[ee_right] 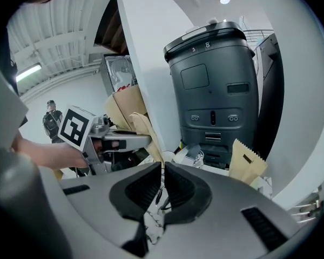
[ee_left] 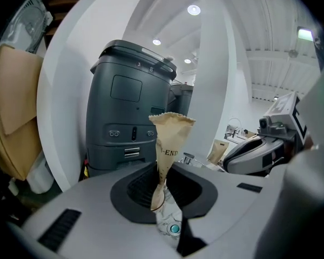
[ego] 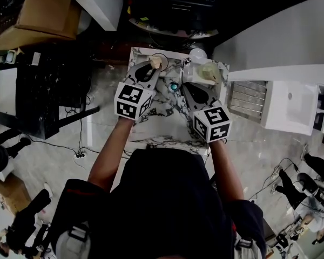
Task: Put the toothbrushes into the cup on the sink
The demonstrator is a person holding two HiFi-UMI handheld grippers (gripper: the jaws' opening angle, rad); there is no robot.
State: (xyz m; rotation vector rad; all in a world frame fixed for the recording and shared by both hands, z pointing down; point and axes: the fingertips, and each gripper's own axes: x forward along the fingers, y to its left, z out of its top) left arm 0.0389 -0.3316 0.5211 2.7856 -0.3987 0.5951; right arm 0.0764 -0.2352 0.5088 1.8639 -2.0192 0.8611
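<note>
I stand over a white marble sink counter [ego: 163, 129] with a teal drain [ego: 174, 86]. My left gripper [ego: 154, 67] [ee_left: 162, 196] is shut on the lower end of a tan paper toothbrush packet [ego: 157, 62] [ee_left: 170, 139], which stands upright out of the jaws. A pale cup [ego: 208, 73] at the counter's back right holds a second tan packet [ee_right: 247, 163]. My right gripper [ego: 187, 84] [ee_right: 162, 185] hovers just left of the cup. Its jaws are together and nothing shows between the pads. From that view the left gripper's packet [ee_right: 143, 131] shows just beyond them.
A dark grey machine [ee_left: 129, 107] [ee_right: 216, 80] stands behind the sink. A white round object [ego: 198, 53] sits at the counter's back edge. A white counter [ego: 281, 36] and slatted fixture [ego: 248, 99] lie to the right. Cardboard boxes [ego: 43, 9] are at far left. A person [ee_right: 53, 117] stands far off.
</note>
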